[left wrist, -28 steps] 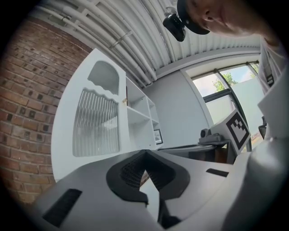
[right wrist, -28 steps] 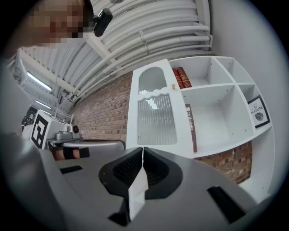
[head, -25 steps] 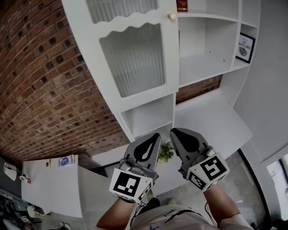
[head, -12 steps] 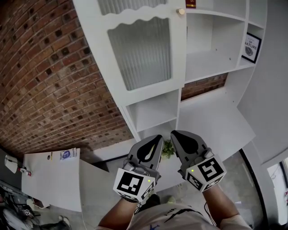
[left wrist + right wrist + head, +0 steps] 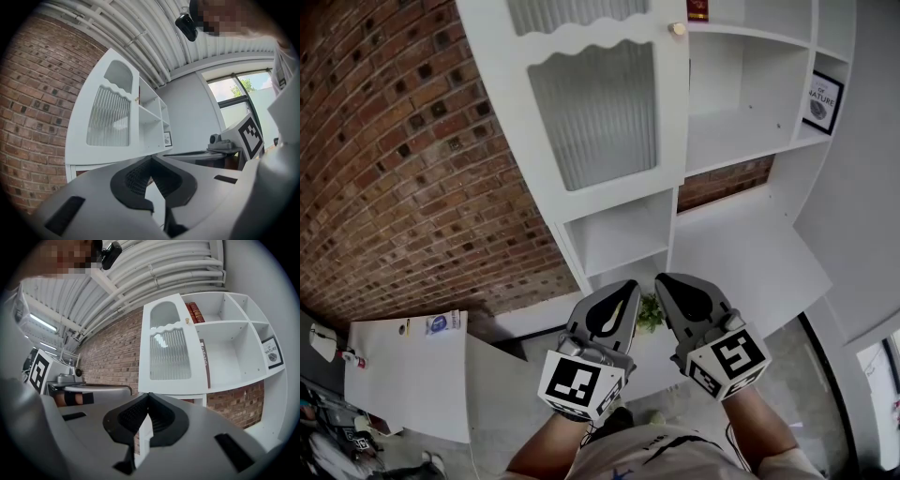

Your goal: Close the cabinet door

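The white cabinet door (image 5: 591, 112) has a ribbed glass pane and a small round knob (image 5: 678, 28) at its upper right corner. It stands before the cabinet's left compartment; whether it sits flush I cannot tell. The right gripper view shows the same door (image 5: 171, 352) with book spines showing just past its knob-side edge. My left gripper (image 5: 623, 286) and right gripper (image 5: 666, 279) hang side by side well below the door, apart from it. Both are shut with nothing between them, tips meeting in the left gripper view (image 5: 151, 159) and the right gripper view (image 5: 148, 394).
Open white shelves (image 5: 741, 122) lie right of the door, with a framed picture (image 5: 823, 98) and a red book (image 5: 697, 9). A brick wall (image 5: 394, 187) fills the left. A small green plant (image 5: 649, 314) sits under the grippers. A white table (image 5: 403, 375) stands lower left.
The head view has shifted a little, so the cabinet sits further right in the picture. Both grippers stay in place and shut. The door looks unchanged.
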A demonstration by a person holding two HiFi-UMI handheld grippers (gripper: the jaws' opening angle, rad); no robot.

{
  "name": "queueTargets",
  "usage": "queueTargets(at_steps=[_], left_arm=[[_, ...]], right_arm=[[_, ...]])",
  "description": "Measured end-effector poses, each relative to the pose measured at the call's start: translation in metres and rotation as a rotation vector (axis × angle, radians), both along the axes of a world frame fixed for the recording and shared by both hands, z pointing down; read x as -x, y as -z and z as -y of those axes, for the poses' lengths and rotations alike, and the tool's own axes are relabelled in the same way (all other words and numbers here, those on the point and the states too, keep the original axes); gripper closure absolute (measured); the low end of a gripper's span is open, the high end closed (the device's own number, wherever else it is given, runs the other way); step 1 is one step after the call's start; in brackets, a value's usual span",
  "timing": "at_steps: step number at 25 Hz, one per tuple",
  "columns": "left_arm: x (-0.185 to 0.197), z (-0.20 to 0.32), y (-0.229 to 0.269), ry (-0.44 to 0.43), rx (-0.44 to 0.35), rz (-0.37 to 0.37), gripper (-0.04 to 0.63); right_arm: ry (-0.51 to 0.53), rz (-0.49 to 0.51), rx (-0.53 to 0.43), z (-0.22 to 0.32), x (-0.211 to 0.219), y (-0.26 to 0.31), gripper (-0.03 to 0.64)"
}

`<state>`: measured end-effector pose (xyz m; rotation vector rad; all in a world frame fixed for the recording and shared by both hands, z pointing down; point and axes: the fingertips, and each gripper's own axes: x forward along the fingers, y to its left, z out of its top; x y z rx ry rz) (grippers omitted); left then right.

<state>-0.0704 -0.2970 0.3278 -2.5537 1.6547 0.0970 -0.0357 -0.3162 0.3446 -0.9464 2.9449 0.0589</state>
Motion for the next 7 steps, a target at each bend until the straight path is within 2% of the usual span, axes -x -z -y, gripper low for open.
queueTargets(at_steps=[7], left_arm=[[0.0026,0.0009,-0.0002,0.002,-0.001,0.001,0.584]], right_arm=[[0.002,-0.005,0.002,0.0005,0.0031,0.0005,0.6]])
